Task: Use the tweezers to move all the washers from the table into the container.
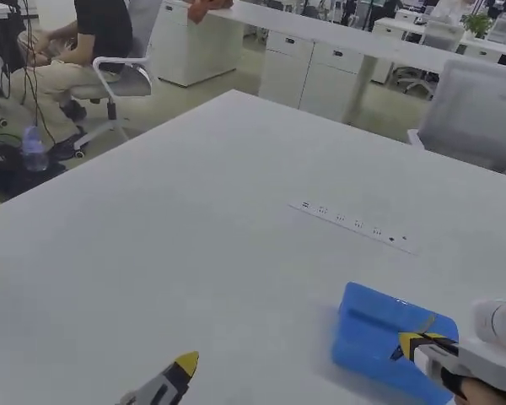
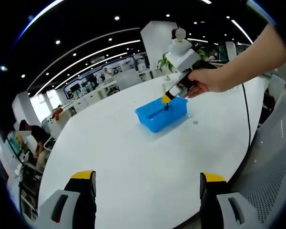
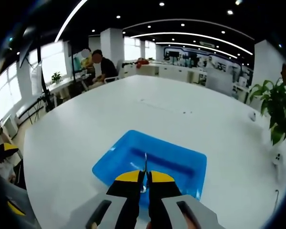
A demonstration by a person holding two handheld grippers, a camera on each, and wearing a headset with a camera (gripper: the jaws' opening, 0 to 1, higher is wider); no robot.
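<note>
The right tongs are pinched narrow on a slim pair of metal tweezers. The tweezers reach forward and down over the inside of the blue container. Their tips are too thin to tell whether they grip anything. The container is a shallow, open, rectangular tray. Its floor reads as plain blue in the right gripper view, and I cannot tell whether any washers lie in it. In the left gripper view a hand holds these tongs above the container, tips pointing down into it.

A small pale spot that looks like a washer lies on the white surface. It sits just beside the container, on the side toward the person's arm and apart from the tweezers.

The left tongs stand wide and empty, well apart from the container, with bare surface between them. In the head view one of their yellow tips sits low, to the left of the container.

Beyond the container a socket strip is set flush into the surface, which runs on broad and bare to its far corner. In the left gripper view the surface's edge curves past near the washer, and a mesh chair stands beside that edge.
</note>
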